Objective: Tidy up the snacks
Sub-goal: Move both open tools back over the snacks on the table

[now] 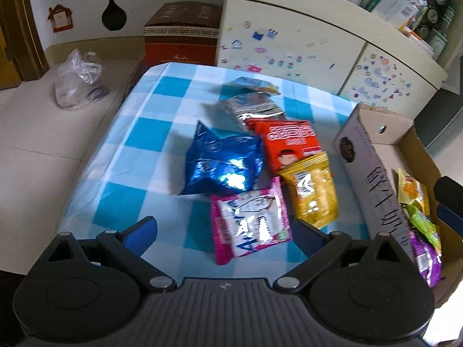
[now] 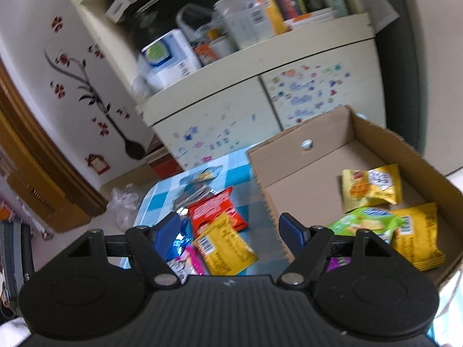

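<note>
Purple packet (image 1: pixel 426 257): in the cardboard box (image 1: pixel 405 144), partly behind its near wall; print unreadable.
Pink packet (image 2: pixel 191 260): mostly hidden behind the right claw (image 2: pixel 228 228) body in the right wrist view.
Blue foil bag (image 2: pixel 181 241): only a sliver shows past the claw's left finger.
Silver packet (image 1: pixel 251 110): partly under the red packet (image 1: pixel 289 141); blurred.
Shelf clutter (image 2: pixel 231 29): blurred, labels illegible.
Plastic bag (image 1: pixel 78 81): contents indistinct.
Worktop (image 1: pixel 144 133): near edge covered by the left claw (image 1: pixel 224 231) body.

Clear plastic bag (image 1: pixel 78 82) at 10 o'clock off the desk (image 1: pixel 144 133), brown carton (image 1: pixel 182 33) at 12, stickered cabinet (image 1: pixel 292 55) behind, cluttered shelf (image 2: pixel 231 29) above.
</note>
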Demonstrator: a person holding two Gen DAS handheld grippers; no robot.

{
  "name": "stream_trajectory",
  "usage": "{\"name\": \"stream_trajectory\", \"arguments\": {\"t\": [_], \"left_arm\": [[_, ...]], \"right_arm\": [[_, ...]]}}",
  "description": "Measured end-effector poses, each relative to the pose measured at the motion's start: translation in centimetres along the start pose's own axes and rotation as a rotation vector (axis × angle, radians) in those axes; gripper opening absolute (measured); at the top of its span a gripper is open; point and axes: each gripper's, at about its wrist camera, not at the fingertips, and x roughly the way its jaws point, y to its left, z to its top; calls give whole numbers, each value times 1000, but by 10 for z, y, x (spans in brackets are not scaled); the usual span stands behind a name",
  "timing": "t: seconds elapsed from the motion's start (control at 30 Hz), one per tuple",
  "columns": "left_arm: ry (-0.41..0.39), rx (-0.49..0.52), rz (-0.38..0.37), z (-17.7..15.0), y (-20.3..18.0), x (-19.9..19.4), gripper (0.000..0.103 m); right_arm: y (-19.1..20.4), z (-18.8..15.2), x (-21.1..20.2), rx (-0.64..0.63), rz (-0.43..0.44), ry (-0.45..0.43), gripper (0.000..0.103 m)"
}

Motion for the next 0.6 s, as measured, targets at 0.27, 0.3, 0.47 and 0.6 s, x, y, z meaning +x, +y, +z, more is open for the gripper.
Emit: {"name": "stream_trajectory", "arguments": {"t": [0.27,0.3,0.47,0.6], "left_arm": [[11,-45,-34,-11,17,15,102],[9,-50,-43,-12,17,18,102],[1,-33,-81,-13,11,30,102],[-8,-13,-100,-13,5,38,102]], "right_arm": [[19,-20,31,-80,16,77,76],[20,-22,35,-80,15,89,76],[21,-29,53,-90,-7,126,76],[19,-30,65,-75,-17,142,76]]}}
